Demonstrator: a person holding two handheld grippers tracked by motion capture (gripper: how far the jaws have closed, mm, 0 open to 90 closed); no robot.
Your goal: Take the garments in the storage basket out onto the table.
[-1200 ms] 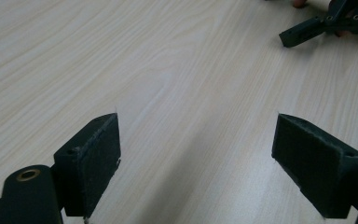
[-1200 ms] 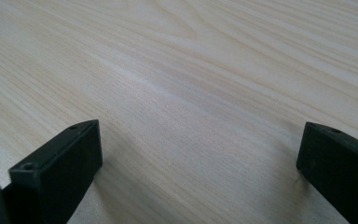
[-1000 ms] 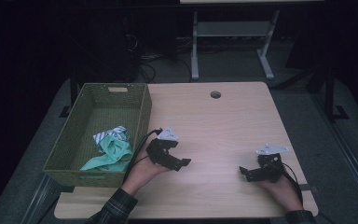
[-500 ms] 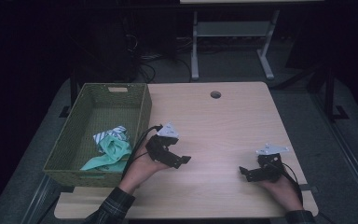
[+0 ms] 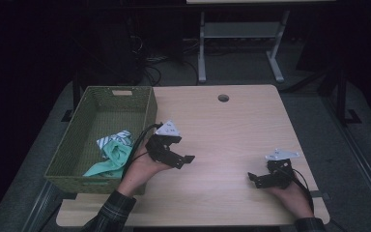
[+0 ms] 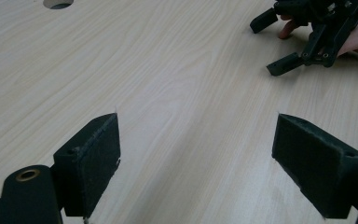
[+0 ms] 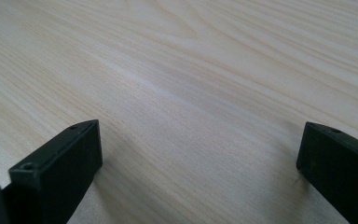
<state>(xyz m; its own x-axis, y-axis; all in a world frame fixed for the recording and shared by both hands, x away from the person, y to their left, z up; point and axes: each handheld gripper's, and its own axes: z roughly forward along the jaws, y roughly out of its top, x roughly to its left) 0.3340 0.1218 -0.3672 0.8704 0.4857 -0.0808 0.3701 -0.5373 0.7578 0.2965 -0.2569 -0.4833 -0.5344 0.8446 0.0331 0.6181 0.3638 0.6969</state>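
Observation:
My left gripper (image 5: 185, 150) rests over the wooden table (image 5: 232, 130) just right of a green woven basket (image 5: 150, 107). Its jaws stand open with bare wood between them in the left gripper view (image 6: 196, 154). My right gripper (image 5: 253, 180) lies near the table's front right, held by a hand. It is open too, with nothing between its fingers (image 7: 200, 163). The left gripper view also shows the right gripper (image 6: 270, 45) farther off, its jaws apart. Inside the basket lie a teal cloth (image 5: 107, 162) and a striped white cloth (image 5: 113, 139).
A round cable hole (image 5: 223, 98) sits near the table's far edge. Beyond the table stand a metal frame (image 5: 236, 43) and cables on the dark floor. The basket overhangs the table's left edge.
My left gripper has drifted slightly away from the person, toward the basket's corner. The right gripper has hardly moved. Both stay open.

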